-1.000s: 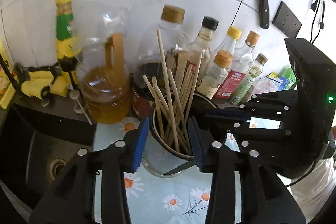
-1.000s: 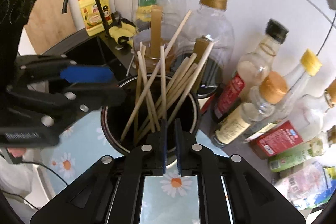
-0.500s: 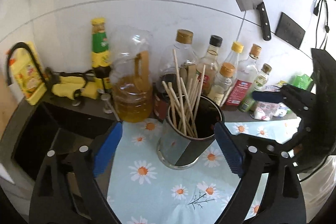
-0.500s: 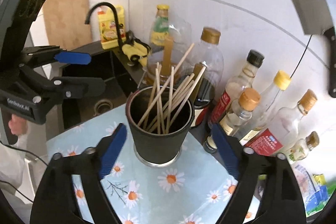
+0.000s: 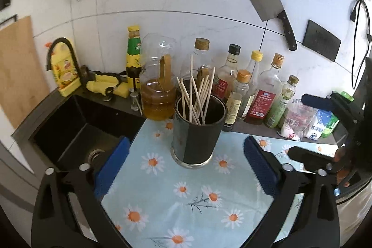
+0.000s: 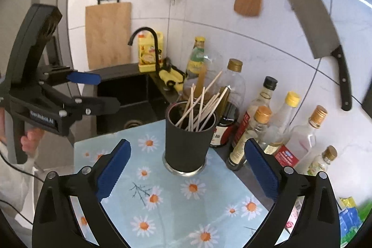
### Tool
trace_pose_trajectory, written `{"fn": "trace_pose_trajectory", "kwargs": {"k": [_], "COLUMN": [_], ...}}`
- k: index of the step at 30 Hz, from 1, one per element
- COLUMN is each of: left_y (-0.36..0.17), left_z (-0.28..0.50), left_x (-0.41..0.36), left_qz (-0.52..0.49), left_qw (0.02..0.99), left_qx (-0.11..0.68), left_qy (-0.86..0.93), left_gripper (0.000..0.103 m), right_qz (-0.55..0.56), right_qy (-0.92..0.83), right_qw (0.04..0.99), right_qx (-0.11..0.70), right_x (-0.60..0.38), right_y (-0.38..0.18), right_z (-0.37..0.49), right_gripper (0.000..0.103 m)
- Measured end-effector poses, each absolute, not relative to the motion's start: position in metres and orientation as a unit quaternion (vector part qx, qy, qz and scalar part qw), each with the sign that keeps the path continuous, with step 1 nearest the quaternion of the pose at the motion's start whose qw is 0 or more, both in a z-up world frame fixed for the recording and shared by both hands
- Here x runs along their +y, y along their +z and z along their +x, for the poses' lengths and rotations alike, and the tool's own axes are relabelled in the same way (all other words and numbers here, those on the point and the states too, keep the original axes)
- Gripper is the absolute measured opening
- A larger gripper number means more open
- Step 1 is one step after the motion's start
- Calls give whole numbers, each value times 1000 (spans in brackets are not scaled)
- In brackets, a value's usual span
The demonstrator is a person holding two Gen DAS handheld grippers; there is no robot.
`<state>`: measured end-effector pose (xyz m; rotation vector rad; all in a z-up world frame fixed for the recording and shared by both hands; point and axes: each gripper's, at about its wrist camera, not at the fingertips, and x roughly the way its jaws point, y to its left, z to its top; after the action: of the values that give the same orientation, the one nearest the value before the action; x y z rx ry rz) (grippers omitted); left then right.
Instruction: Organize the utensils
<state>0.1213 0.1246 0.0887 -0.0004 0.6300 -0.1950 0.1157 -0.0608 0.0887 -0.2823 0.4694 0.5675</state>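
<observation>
Through the left wrist camera, the dark cylindrical metal holder (image 5: 196, 131) stood upright on the daisy-printed blue mat (image 5: 186, 196), bundling the pale wooden chopsticks (image 5: 197, 97). The left gripper (image 5: 186, 166) sat short of the holder, its jaws opening, nothing between them. Through the right wrist camera, the right gripper (image 6: 187, 172) likewise stood short of the holder (image 6: 187, 145), jaws opening and empty. The chopsticks (image 6: 200, 106) looked stowed; the next move probably calls for finding any remaining utensil.

"GenRobot.AI" on left gripper (image 6: 91, 91), "生抽" on dark sauce bottle (image 6: 224, 122)
</observation>
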Motion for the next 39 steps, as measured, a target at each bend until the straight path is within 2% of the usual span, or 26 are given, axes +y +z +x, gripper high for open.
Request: {"fn": "trace_pose_trajectory", "kwargs": {"k": [13,20,27,35,39], "left_y": [72,41,10,-18,-30], "left_z": [17,-43,-80,-107,-105], "left_x": [67,28,-2,-43,-43], "left_qz": [-32,-8,-24,1,-29], "left_qw": [977,985,981,977,967], "left_qx": [213,165,186,196,243], "left_qy": [-6,58,51,81,66], "left_gripper": [97,97,97,97,97], "right_qz": [-77,-22,-36,-53,-61], "right_qy": [313,296,249,232,207], "right_qw": [927,939,954,951,954], "right_qx": [193,172,164,197,206], "right_x": [-137,-177,-205,-224,-227], "right_y": [64,40,4,-27,-38], "right_z": [44,9,-32,-68,-79], "right_gripper": [95,95,95,95,95]}}
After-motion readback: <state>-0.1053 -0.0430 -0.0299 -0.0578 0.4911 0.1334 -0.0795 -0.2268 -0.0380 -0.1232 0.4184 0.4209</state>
